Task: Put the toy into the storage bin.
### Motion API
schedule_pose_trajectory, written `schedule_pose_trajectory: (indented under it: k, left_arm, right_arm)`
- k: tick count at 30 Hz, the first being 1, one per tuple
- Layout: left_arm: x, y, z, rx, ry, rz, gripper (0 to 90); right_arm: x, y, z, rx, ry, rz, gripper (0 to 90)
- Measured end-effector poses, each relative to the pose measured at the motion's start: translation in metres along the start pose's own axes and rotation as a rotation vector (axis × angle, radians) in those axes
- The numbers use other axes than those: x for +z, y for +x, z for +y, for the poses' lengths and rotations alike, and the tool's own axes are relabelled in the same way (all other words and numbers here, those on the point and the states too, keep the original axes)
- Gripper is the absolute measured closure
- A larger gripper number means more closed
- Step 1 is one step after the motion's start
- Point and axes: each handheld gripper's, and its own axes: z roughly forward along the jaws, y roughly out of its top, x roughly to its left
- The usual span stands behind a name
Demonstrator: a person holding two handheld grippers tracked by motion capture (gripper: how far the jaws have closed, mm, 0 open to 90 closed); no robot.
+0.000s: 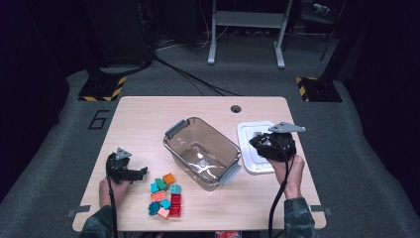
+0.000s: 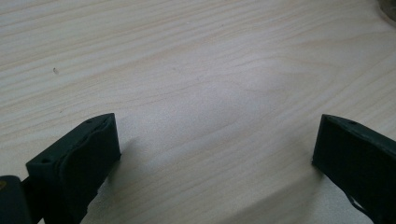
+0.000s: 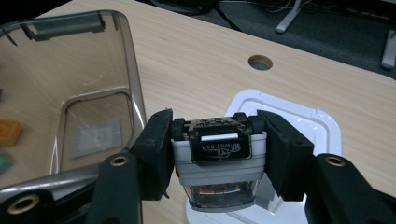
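My right gripper (image 3: pixel 217 140) is shut on a small toy car (image 3: pixel 218 163) with a grey-white body, its black underside and wheels turned up. It hangs just above a white lid (image 3: pixel 289 107) that lies flat on the table. In the high view the right gripper (image 1: pixel 265 144) is over the lid (image 1: pixel 250 131), right of a clear brownish container (image 1: pixel 216 130). The left gripper (image 1: pixel 141 172) rests low at the table's left, pointing right toward a heap of coloured bricks (image 1: pixel 166 196). Its jaws (image 2: pixel 217 140) stand open over bare wood.
The container (image 3: pixel 133 79) is tilted diagonally at the table's middle, with grey clip handles at two ends. An orange brick (image 3: pixel 9 132) shows through its wall. A cable hole (image 1: pixel 236 108) sits near the far edge. Desk legs and cables lie on the floor beyond.
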Motion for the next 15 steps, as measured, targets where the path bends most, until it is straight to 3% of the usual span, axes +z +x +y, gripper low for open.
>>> schedule_pose_trajectory:
  k: [15]
  left_arm:
    - [0.0, 0.0, 0.0, 0.0, -0.001, 0.0, 0.4]
  right_arm:
    - [0.02, 0.029, 0.032, -0.082, -0.005, 0.052, 47.6]
